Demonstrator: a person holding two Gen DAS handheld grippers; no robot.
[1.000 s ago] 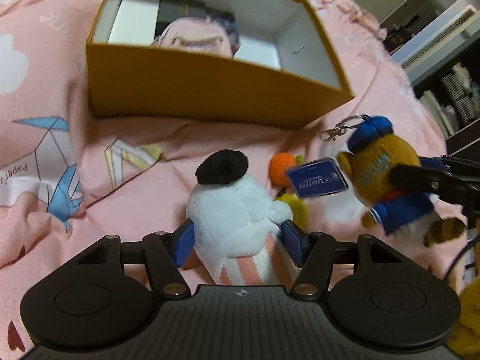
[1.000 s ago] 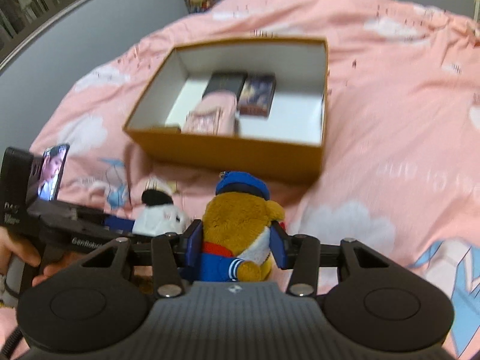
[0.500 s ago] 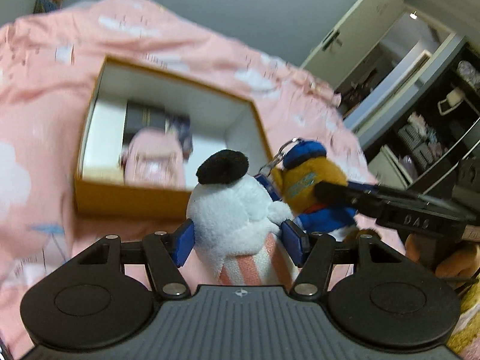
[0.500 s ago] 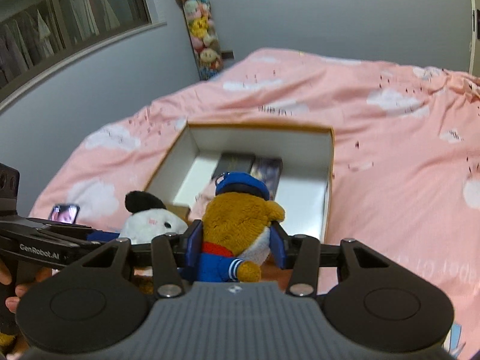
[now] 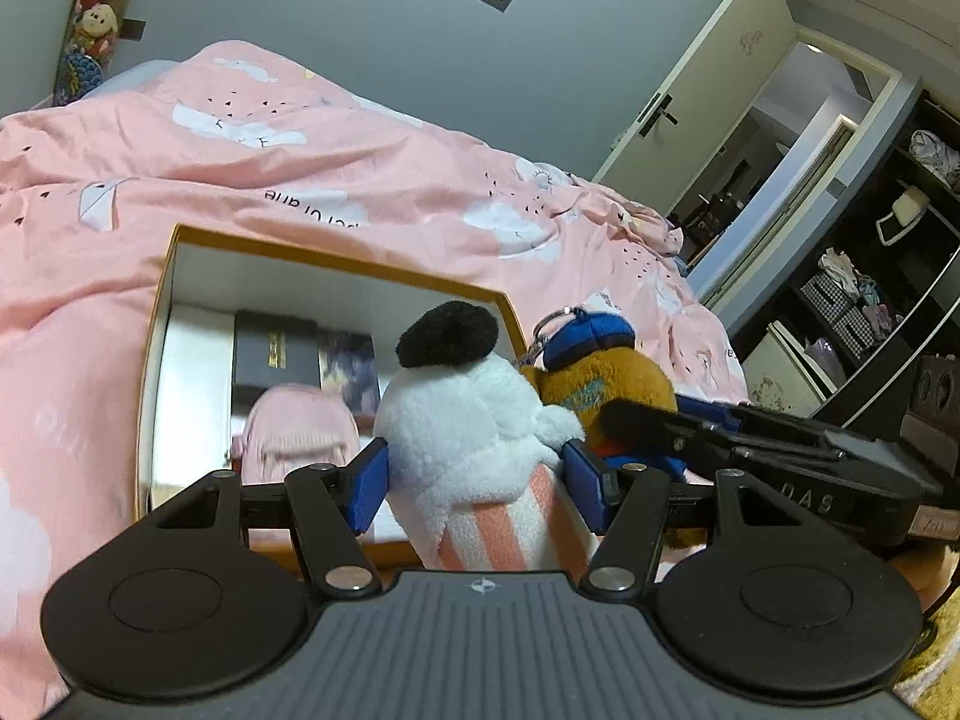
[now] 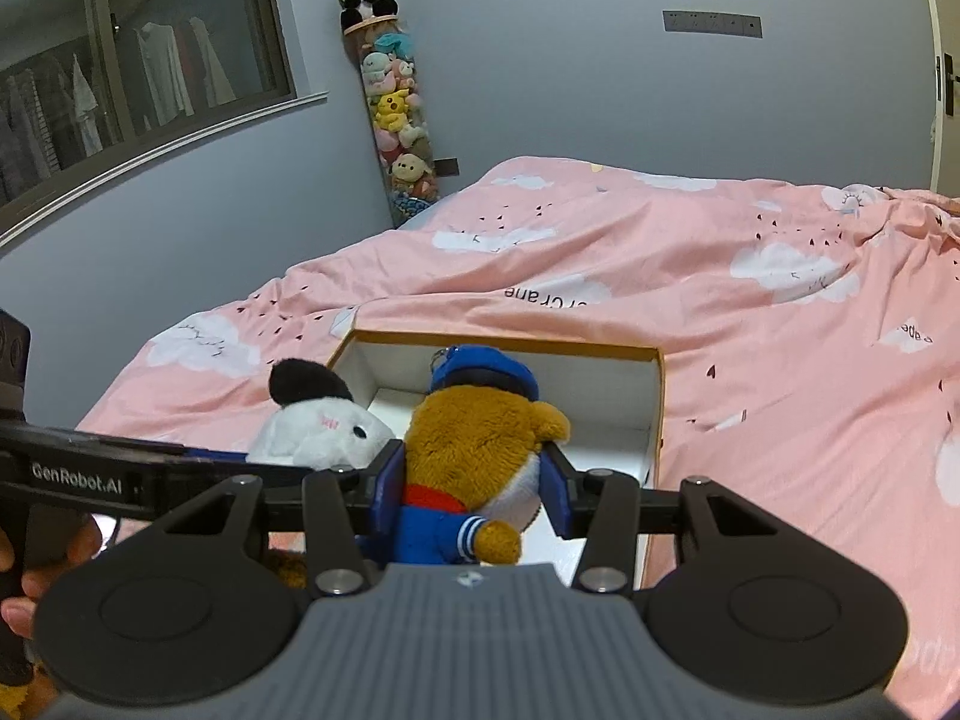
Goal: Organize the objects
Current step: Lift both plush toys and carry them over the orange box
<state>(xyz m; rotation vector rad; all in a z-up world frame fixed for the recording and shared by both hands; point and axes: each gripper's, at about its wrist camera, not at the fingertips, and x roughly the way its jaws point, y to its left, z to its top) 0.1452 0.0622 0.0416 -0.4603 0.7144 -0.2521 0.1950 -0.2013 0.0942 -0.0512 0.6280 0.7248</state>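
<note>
My left gripper (image 5: 474,489) is shut on a white plush toy (image 5: 462,420) with a black beret and a pink-striped body, held up in front of the orange box (image 5: 336,261). My right gripper (image 6: 474,495) is shut on a brown plush bear (image 6: 474,438) in a blue cap and blue sailor top, with a key ring on its cap. Both toys hang side by side near the box's front edge. The bear (image 5: 600,384) and the right gripper's body show at the right of the left wrist view. The white toy (image 6: 318,420) shows left of the bear in the right wrist view.
The box, white inside (image 6: 600,384), holds a black case (image 5: 273,351), a dark picture card (image 5: 348,366) and a pink pouch (image 5: 300,426). It lies on a pink quilt (image 6: 780,360) with clouds. Dark shelves (image 5: 870,300) and an open door stand right; a plush column (image 6: 396,120) stands in the corner.
Both grippers have risen off the quilt with their toys and tilted upward, so the room walls have come into view. The toys now hang in front of the box instead of lying below it.
</note>
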